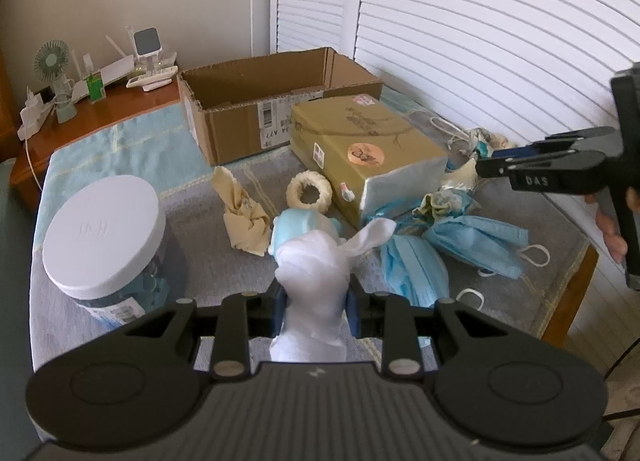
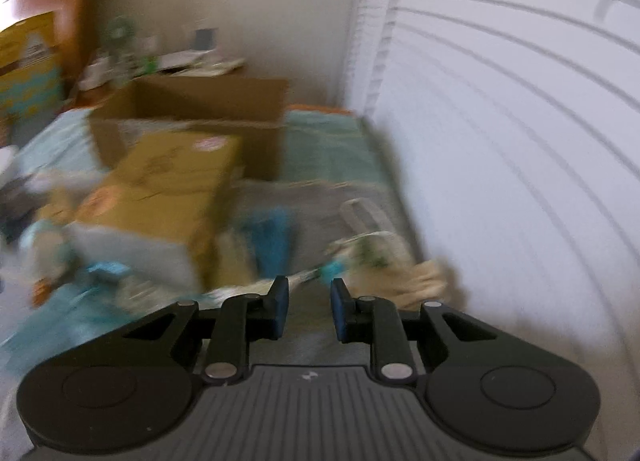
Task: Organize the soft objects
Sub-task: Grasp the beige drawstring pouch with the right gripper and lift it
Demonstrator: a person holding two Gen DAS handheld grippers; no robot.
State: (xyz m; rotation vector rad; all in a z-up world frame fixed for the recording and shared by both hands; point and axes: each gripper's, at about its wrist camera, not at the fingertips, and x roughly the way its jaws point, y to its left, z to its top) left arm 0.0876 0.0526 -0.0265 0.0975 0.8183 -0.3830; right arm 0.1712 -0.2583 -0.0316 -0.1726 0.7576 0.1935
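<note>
My left gripper (image 1: 316,301) is shut on a knotted white cloth (image 1: 316,269) and holds it above the table. Beyond it lie a rolled blue mask (image 1: 298,227), a beige knotted cloth (image 1: 244,217), a cream fabric ring (image 1: 309,191), several blue face masks (image 1: 476,241) and a floral cloth bundle (image 1: 444,201). The open cardboard box (image 1: 276,101) stands at the back. My right gripper (image 2: 308,307) is open and empty, low over the grey cloth near a patterned cloth bundle (image 2: 372,253); its view is blurred. It also shows at the right of the left wrist view (image 1: 486,163).
A gold rectangular box (image 1: 360,149) lies in the middle of the table. A jar with a white lid (image 1: 104,237) stands at the left. A side table (image 1: 92,101) with a small fan and gadgets is behind. White shutters (image 1: 480,21) run along the right.
</note>
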